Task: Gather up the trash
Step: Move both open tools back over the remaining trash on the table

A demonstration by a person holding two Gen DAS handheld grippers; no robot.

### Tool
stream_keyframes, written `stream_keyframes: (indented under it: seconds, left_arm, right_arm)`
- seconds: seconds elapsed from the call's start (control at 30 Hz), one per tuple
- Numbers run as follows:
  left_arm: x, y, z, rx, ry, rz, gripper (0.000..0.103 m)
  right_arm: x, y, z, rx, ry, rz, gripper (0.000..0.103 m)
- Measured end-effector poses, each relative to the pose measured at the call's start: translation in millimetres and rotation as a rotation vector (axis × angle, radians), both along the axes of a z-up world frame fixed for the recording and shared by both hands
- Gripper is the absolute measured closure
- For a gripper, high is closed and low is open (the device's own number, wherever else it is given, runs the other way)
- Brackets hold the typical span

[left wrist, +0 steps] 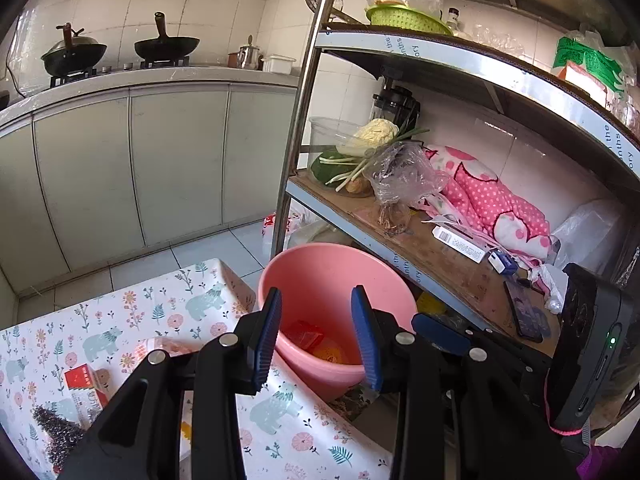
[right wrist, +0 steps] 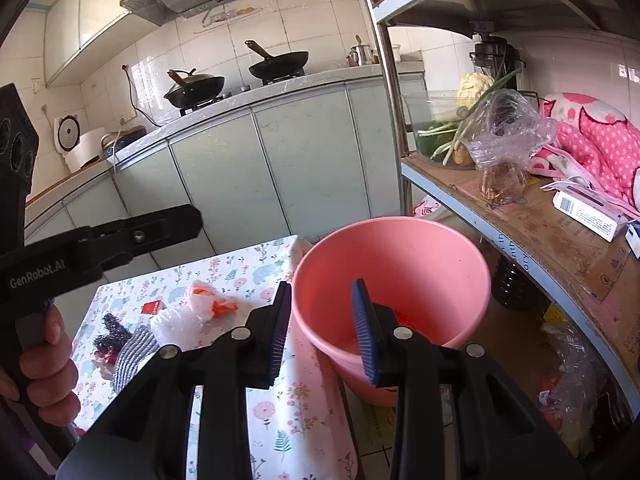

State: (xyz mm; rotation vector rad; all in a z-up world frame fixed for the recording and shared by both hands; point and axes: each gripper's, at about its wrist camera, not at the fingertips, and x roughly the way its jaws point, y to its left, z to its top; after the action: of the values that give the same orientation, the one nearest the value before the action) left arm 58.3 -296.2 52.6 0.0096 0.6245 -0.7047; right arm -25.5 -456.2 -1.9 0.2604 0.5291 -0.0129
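Note:
My left gripper (left wrist: 316, 332) hangs open over the near rim of a pink bucket (left wrist: 336, 276), with nothing between its blue pads. Red and orange wrappers (left wrist: 310, 338) lie at the bucket's bottom. My right gripper (right wrist: 324, 328) is also open and empty, above the seam between the floral table (right wrist: 296, 404) and the pink bucket (right wrist: 400, 256). On the table to the left lie a crumpled white and orange plastic bag (right wrist: 200, 306), a small red wrapper (right wrist: 152, 307), a steel scourer (right wrist: 110, 332) and a striped cloth (right wrist: 134, 354). A red and white box (left wrist: 82, 384) lies near the left gripper.
A metal shelf rack (left wrist: 440, 248) stands right of the bucket, holding vegetables, a plastic bag, a pink dotted cloth and small boxes. Pale cabinets (left wrist: 176, 160) and a counter with two woks run along the back. A hand (right wrist: 44, 364) holds the left gripper's handle.

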Motion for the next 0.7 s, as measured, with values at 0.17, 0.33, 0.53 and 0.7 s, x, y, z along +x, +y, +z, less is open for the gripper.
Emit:
stream_keyframes:
  seconds: [0.17, 0.33, 0.53, 0.7]
  left_arm:
    - [-11, 33, 13, -0.006, -0.025, 0.04, 0.068]
    - [-20, 73, 27, -0.002, -0.055, 0.1, 0.068]
    - [-24, 136, 39, 0.011, -0.053, 0.215, 0.068]
    - [-27, 189, 42, 0.022, -0.04, 0.32, 0.068]
  right_arm:
    - [-7, 12, 8, 0.0, -0.021, 0.021, 0.062]
    - [-9, 24, 15, -0.01, -0.036, 0.059, 0.062]
    - [-7, 44, 18, -0.027, -0.038, 0.109, 0.062]
    - [-3, 64, 15, -0.03, -0.026, 0.159, 0.062]
